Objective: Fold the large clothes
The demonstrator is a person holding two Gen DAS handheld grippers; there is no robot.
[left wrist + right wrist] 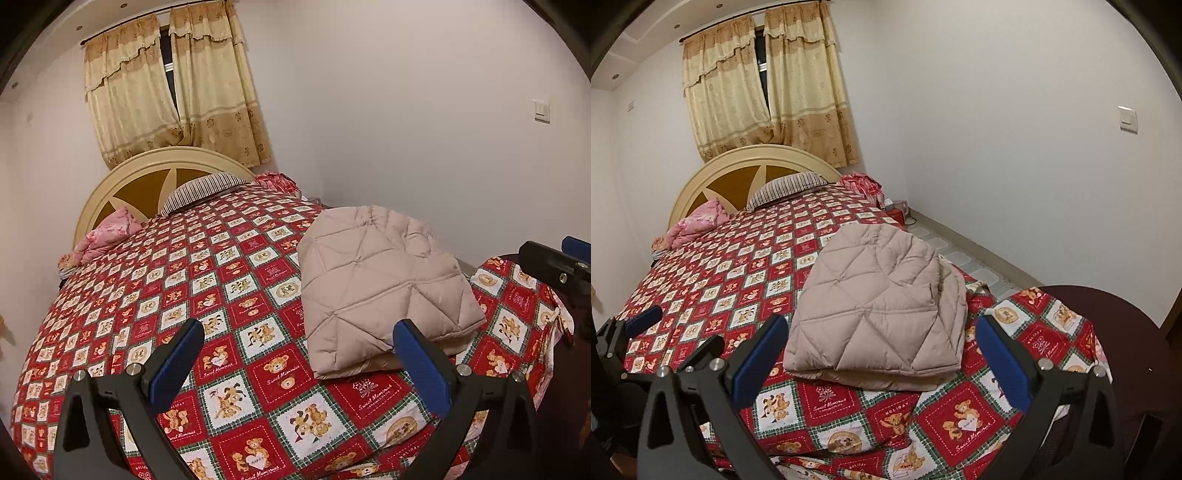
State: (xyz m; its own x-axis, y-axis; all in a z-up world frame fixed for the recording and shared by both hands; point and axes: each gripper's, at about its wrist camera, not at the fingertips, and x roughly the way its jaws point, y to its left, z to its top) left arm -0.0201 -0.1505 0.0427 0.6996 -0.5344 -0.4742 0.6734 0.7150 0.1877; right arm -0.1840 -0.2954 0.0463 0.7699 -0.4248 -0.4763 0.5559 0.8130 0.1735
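Note:
A beige quilted jacket (384,284) lies folded into a compact bundle near the foot of the bed, on the red teddy-bear bedspread (229,295). My left gripper (299,332) hovers open above the bedspread, its right finger just in front of the bundle's near edge, nothing between the pads. In the right wrist view the same jacket (882,306) sits straight ahead. My right gripper (882,328) is open too, its fingers spread on either side of the bundle's near edge without touching it. The other gripper (635,325) shows at the far left.
A striped pillow (207,188) and a pink cloth (107,236) lie by the cream headboard (155,162). Curtains (173,85) hang behind. A dark round surface (1115,332) sits past the bed's right corner. Tiled floor (945,247) runs along the right wall.

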